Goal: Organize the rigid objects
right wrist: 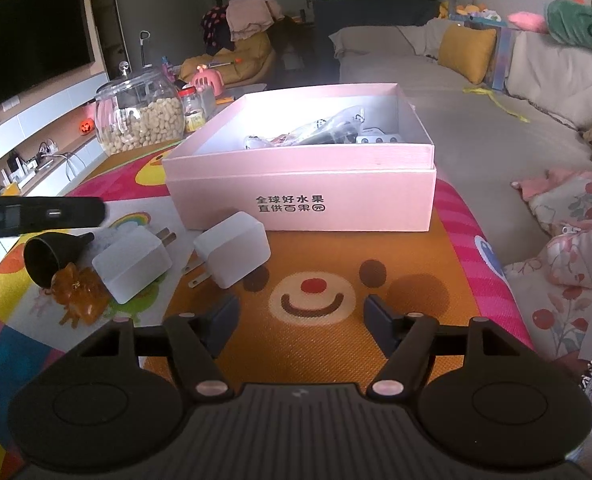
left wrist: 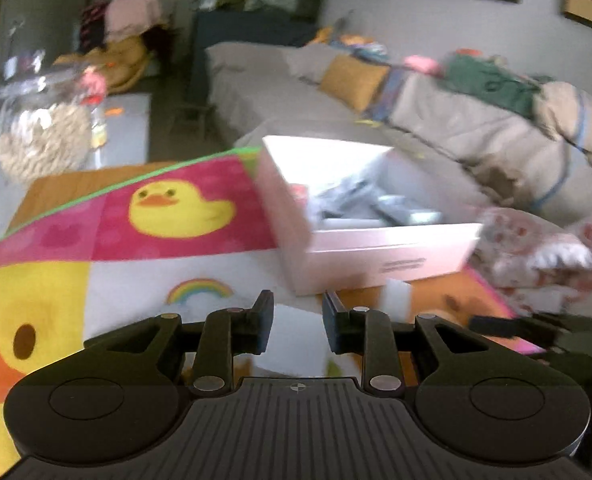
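Right tool [right wrist: 300,316] held apart, empty, above mat; left tool [left wrist: 298,320] apart, nothing gripped. Two white chargers [right wrist: 231,254] lie ahead-left of right tool, pink box [right wrist: 300,196] just beyond. Risk judged: smooth rounded casing squeezed off-centre, charger slipped; box nudged; funnel [right wrist: 49,254] and amber clip [right wrist: 75,292] close beside, easily knocked.

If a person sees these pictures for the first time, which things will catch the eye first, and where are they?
The open pink box with black characters on its front stands mid-table on the bright cartoon mat, with bagged items inside. In front of it, to the left, lie two white plug adapters, an amber hair clip and a black funnel. Behind, a big glass jar of nuts stands out.
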